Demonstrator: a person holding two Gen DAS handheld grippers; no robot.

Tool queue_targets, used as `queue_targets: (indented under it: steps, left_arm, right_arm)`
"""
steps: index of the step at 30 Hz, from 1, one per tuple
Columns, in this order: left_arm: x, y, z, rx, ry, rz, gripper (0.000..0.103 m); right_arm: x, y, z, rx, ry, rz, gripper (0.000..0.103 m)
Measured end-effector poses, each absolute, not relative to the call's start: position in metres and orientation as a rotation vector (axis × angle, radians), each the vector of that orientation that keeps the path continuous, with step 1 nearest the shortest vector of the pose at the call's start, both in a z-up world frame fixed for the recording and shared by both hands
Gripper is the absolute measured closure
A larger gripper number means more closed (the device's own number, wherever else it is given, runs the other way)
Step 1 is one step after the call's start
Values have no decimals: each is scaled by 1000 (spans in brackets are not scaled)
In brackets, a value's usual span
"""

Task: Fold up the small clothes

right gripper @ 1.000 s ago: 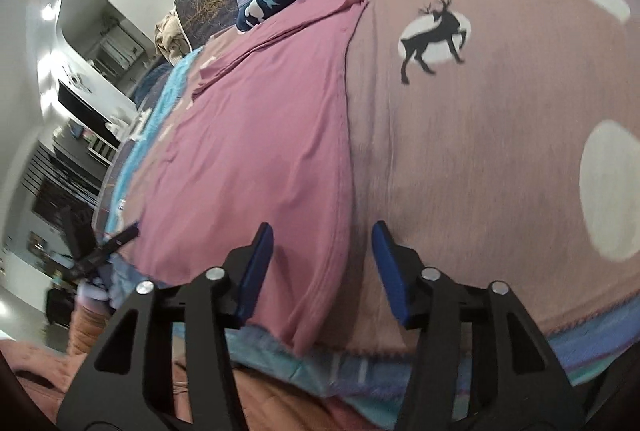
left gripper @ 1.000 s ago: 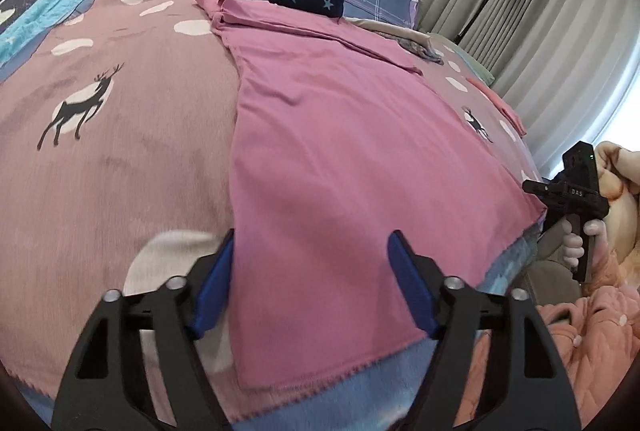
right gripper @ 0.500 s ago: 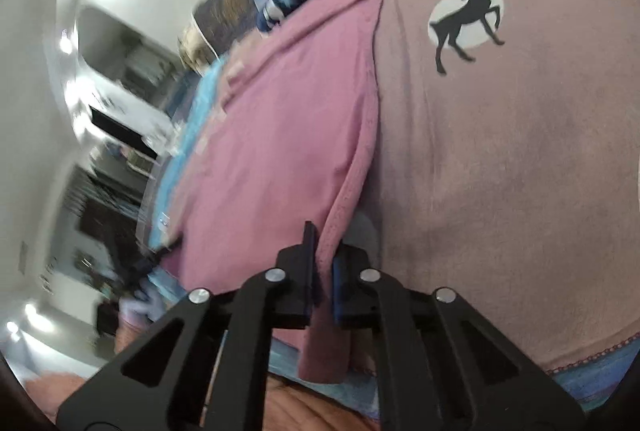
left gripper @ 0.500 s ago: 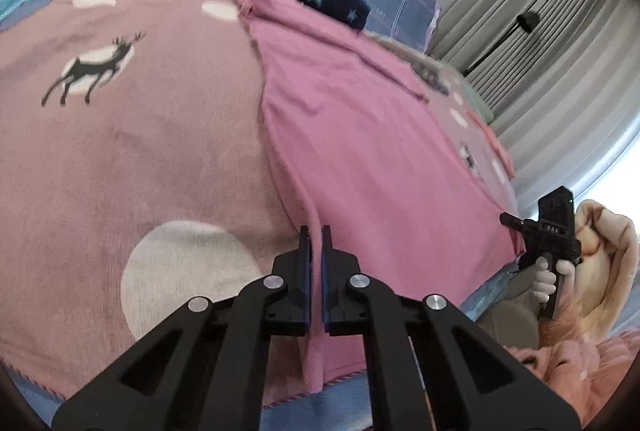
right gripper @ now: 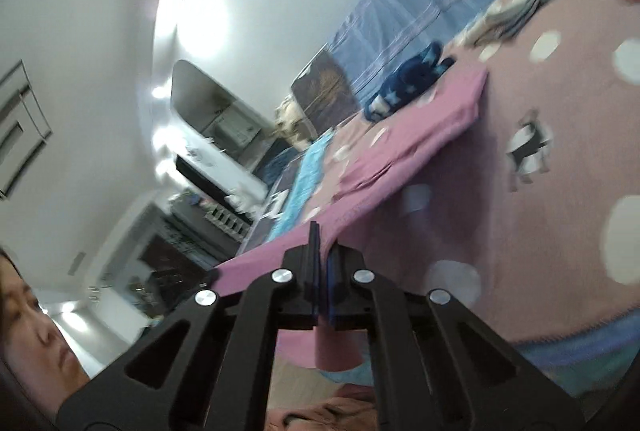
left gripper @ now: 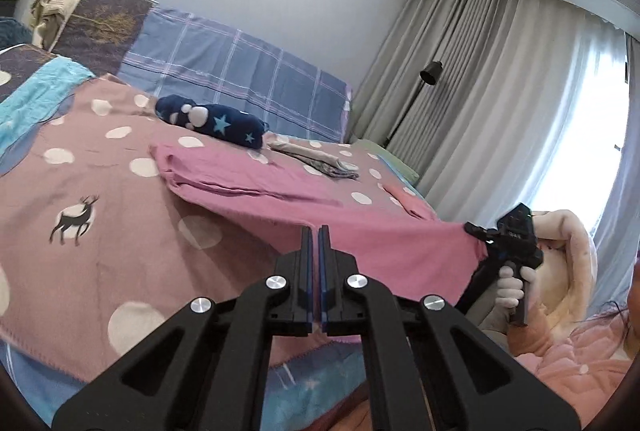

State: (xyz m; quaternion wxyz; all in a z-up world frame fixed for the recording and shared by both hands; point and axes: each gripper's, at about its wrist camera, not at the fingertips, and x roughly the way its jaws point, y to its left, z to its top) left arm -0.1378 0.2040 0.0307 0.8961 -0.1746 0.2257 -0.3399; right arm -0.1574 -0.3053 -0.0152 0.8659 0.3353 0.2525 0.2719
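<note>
A pink garment [left gripper: 280, 187] lies on the bed with its near hem lifted off the blanket and stretched between both grippers. My left gripper [left gripper: 314, 231] is shut on the hem's left corner. My right gripper [right gripper: 323, 235] is shut on the hem's right corner; it also shows in the left wrist view [left gripper: 472, 231], held by a hand at the right. The far part of the garment [right gripper: 440, 107] still rests on the blanket, with folded sleeves on top.
A brown-pink blanket [left gripper: 100, 231] with white dots and deer covers the bed. A rolled navy star-print cloth [left gripper: 212, 121] and a folded grey garment [left gripper: 320, 161] lie beyond the pink one. A floor lamp [left gripper: 430, 71] and curtains stand at the right.
Both grippers closed on the near hem corners, then lifted the hem up off the blanket. The cameras tilted upward and the garment now hangs taut between the grippers.
</note>
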Motion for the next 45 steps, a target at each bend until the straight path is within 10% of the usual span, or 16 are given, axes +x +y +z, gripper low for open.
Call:
queue_targets:
  steps: [23, 28, 36, 41, 44, 45]
  left_arm:
    - [-10, 194, 55, -370, 497, -587, 102]
    - [-16, 183, -14, -298, 775, -544, 59]
    - [-60, 183, -95, -441, 1017, -605, 59]
    - [-85, 167, -117, -522, 1095, -739, 60]
    - [-89, 155, -125, -512, 1108, -761, 102]
    - [-87, 154, -123, -539, 1091, -763, 102]
  right_arm:
    - [-18, -286, 0, 663, 574, 533, 100]
    - [-7, -292, -39, 681, 646, 509, 100]
    - [-1, -296, -64, 735, 707, 493, 100]
    - [-15, -291, -64, 733, 690, 512, 99]
    - [-21, -292, -65, 747, 685, 504, 99]
    - [-22, -293, -64, 751, 684, 500, 99]
